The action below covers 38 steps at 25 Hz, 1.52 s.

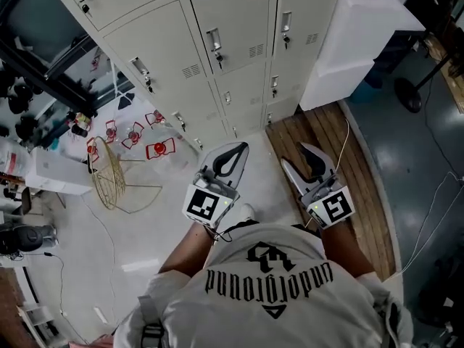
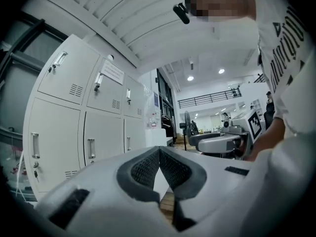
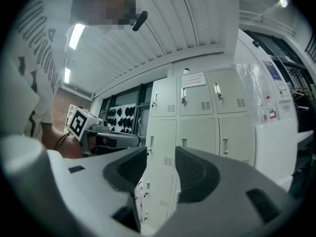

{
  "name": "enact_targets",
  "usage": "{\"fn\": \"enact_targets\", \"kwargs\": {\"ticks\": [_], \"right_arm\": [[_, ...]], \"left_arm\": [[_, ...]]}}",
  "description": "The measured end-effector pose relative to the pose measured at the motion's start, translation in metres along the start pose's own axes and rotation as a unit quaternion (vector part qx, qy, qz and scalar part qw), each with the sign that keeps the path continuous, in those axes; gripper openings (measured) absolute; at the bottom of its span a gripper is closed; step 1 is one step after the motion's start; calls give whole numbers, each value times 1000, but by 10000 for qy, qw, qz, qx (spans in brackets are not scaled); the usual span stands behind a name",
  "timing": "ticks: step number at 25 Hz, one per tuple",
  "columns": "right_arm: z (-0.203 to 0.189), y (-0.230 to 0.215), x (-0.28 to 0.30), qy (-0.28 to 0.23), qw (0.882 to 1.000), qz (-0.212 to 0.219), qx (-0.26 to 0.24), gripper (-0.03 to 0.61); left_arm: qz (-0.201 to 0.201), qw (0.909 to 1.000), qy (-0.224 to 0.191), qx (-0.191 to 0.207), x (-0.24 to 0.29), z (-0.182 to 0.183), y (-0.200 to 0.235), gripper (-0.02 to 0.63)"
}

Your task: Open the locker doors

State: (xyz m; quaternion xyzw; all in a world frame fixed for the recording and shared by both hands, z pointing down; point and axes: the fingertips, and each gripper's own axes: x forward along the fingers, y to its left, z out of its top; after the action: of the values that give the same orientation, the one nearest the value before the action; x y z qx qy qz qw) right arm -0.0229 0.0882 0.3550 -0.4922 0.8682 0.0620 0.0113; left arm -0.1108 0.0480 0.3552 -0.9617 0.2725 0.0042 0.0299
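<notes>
The bank of pale grey metal lockers [image 1: 232, 27] stood ahead of both claws and well apart from them, and neither claw touched it. Every door in view was shut flush with its frame.

The left claw [image 1: 238, 149] was held level, with its two dark-padded tips pressed together and nothing between them. In the left gripper view this closed claw [image 2: 159, 151] pointed past the right end of the bank, so the lockers [image 2: 74, 132] lay off to its left.

The right claw [image 1: 293, 154] was also held level, with its jaws standing apart and nothing between them. In the right gripper view the gap of that claw [image 3: 162, 154] framed the lower doors of the lockers [image 3: 197, 127], which were still some way off.

Each door was an upright rectangle with its long axis running floor to ceiling, and its flat face was turned toward the person. The slim metal handles [image 1: 214, 40] were upright too. Each sat near the left edge of its door, with a small louvred vent low on the panel.

A tall white cabinet block [image 1: 348, 42] stood against the right end of the bank. A strip of brown wooden planking [image 1: 362, 187] ran along the floor beneath the right claw. To the left, a gold wire frame [image 1: 109, 180] rested on the pale floor beside a few red-and-white objects [image 1: 159, 148]. The person's white T-shirt with black lettering [image 1: 268, 288] filled the bottom of the head view.
</notes>
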Motion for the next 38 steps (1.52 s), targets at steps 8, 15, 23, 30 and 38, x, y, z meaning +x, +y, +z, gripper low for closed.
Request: {"fn": "enact_targets", "kwargs": {"ticks": [8, 15, 23, 30, 38], "right_arm": [[-11, 6, 62, 123, 9999, 44, -17, 187], [-20, -24, 93, 119, 9999, 1, 100, 192], [-36, -102, 141, 38, 9999, 45, 114, 192], [-55, -204, 187, 177, 9995, 219, 135, 193], [-82, -312, 233, 302, 9979, 519, 238, 198]], "left_arm": [[-94, 9999, 8, -66, -7, -5, 54, 8], [-17, 9998, 19, -175, 10, -11, 82, 8], [222, 9996, 113, -93, 67, -19, 126, 8], [502, 9985, 171, -153, 151, -28, 167, 8], [891, 9955, 303, -146, 241, -40, 198, 8]]}}
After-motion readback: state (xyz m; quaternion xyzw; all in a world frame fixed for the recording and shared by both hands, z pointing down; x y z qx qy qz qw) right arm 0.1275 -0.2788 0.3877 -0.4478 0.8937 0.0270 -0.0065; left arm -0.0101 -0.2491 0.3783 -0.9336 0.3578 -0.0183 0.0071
